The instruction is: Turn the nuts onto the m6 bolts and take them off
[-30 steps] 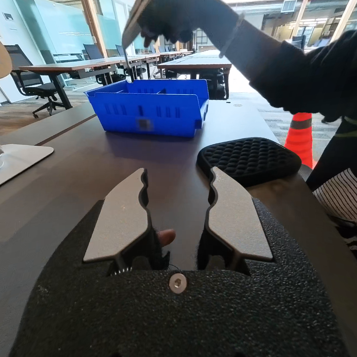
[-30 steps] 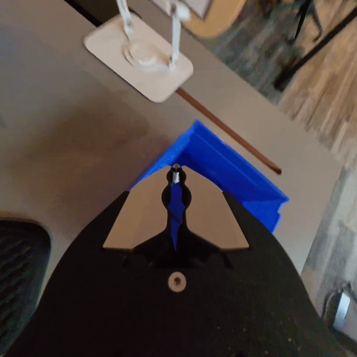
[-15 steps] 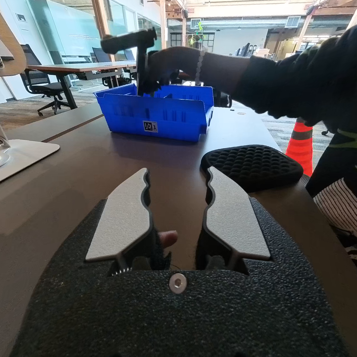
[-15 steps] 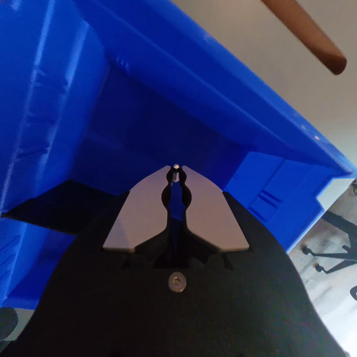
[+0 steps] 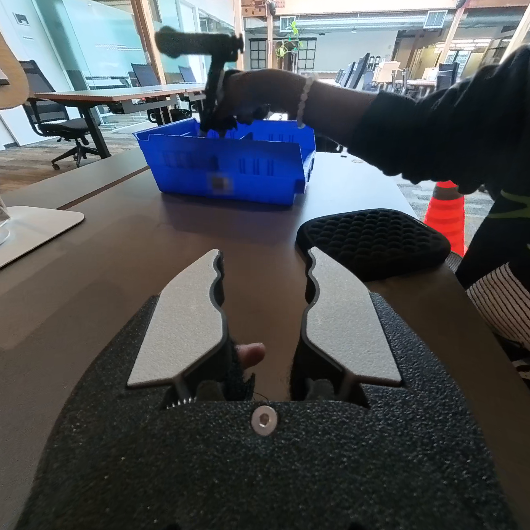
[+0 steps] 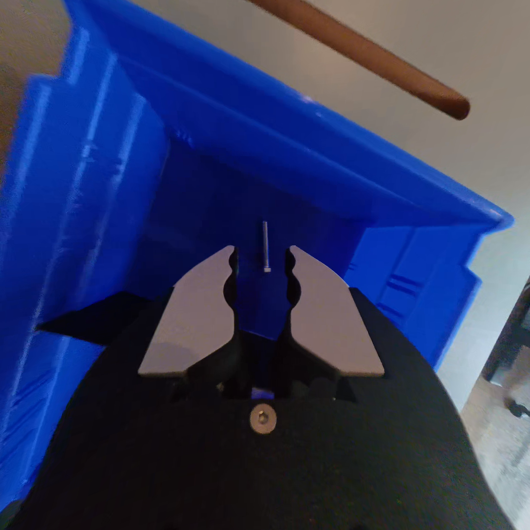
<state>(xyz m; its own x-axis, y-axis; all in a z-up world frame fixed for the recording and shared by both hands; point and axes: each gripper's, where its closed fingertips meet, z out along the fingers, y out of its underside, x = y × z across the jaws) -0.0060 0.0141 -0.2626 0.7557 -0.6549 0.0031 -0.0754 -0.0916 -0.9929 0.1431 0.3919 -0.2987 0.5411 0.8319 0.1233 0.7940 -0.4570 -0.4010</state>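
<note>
**A:** ok so where are we at; our left gripper (image 5: 263, 255) is parked low over the dark brown table (image 5: 114, 258), jaws spread wide and nothing at all between the fingers, just bare tabletop showing in the gap; there's a fingertip (image 5: 252, 354) poking out down by the base of the left finger

**B:** yep, and our right gripper (image 6: 261, 251) is tipped down into the blue bin (image 6: 114, 143); jaws parted to a middling gap, narrower than the left one; the bolt (image 6: 265, 246) is a thin silver one lying on the bin floor, head end towards us and shank pointing away; it sits in line with the gap between the tips but we can see blue on both sides of it, so neither pad is touching it; we're not holding anything

**A:** from our left camera we can see that same right gripper (image 5: 213, 126) far off, a hand (image 5: 258, 94) gripping it with a dark sleeve behind, its nose dipped into the left part of the bin (image 5: 229, 172); the fingers themselves are hidden behind the bin wall from here

**B:** anyone spot the nuts; we can't see any in either view

**A:** nope; other stuff though: black honeycomb pad (image 5: 372, 243) just right of our left gripper, a flat white stand base (image 5: 34, 229) off to the left, an orange cone (image 5: 447, 212) on the floor past the table edge; bin sits well ahead of the left gripper, towards the far side of the table
</note>
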